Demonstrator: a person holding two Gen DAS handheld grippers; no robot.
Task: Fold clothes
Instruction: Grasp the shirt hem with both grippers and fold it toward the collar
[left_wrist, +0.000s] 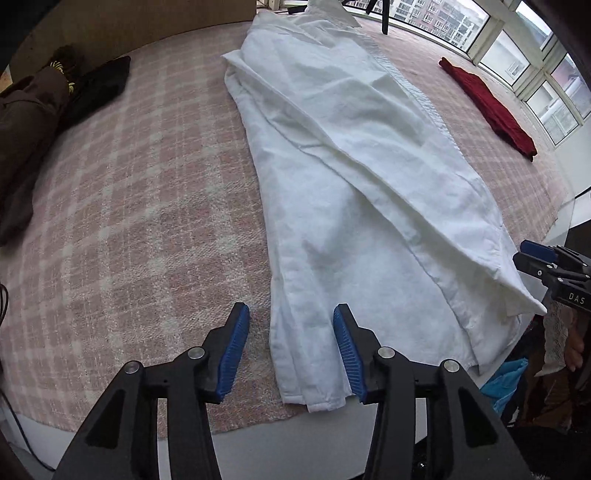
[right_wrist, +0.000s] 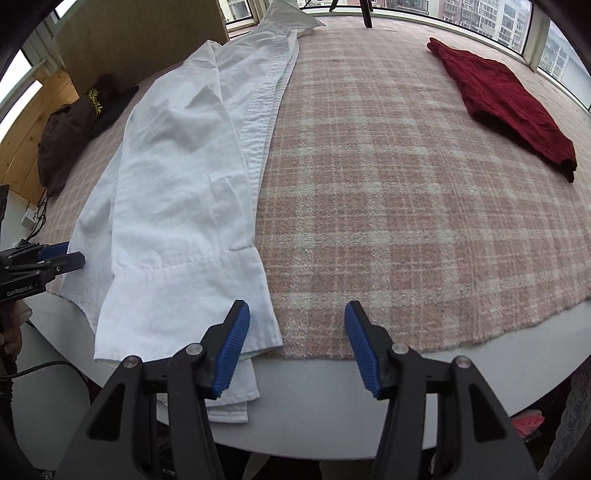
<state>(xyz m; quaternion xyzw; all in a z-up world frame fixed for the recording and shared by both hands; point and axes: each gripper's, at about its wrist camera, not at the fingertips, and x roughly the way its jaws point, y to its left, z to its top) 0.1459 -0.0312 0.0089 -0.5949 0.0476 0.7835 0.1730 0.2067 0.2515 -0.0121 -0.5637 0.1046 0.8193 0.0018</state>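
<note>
1. A white shirt (left_wrist: 354, 177) lies folded lengthwise into a long narrow strip across the pink plaid blanket (left_wrist: 140, 192). Its collar end lies at the far side by the windows, and its hem end lies at the near edge.
2. In the right wrist view the shirt (right_wrist: 177, 177) has a sleeve laid along its top, with the cuff (right_wrist: 192, 295) close to the near edge. The lowest layers hang over the rim of the white table (right_wrist: 332, 387).
3. The left gripper (left_wrist: 291, 314) hovers over the shirt's near left corner. Its jaws stand apart, the blue pads clear of the cloth and gripping nothing.
4. The right gripper (right_wrist: 295, 310) hovers at the shirt's near right edge. Its jaws stand apart and empty; the left pad is above the cuff and the right pad is above bare blanket (right_wrist: 406, 206).
5. Each gripper shows at the side of the other's view, beside the shirt's hem end.
6. A dark red knitted garment (right_wrist: 506, 103) lies well apart on the right of the blanket.
7. A brown garment (left_wrist: 26, 122) with a black one against it lies on the far left.
8. Windows (left_wrist: 524, 62) run behind the table.
</note>
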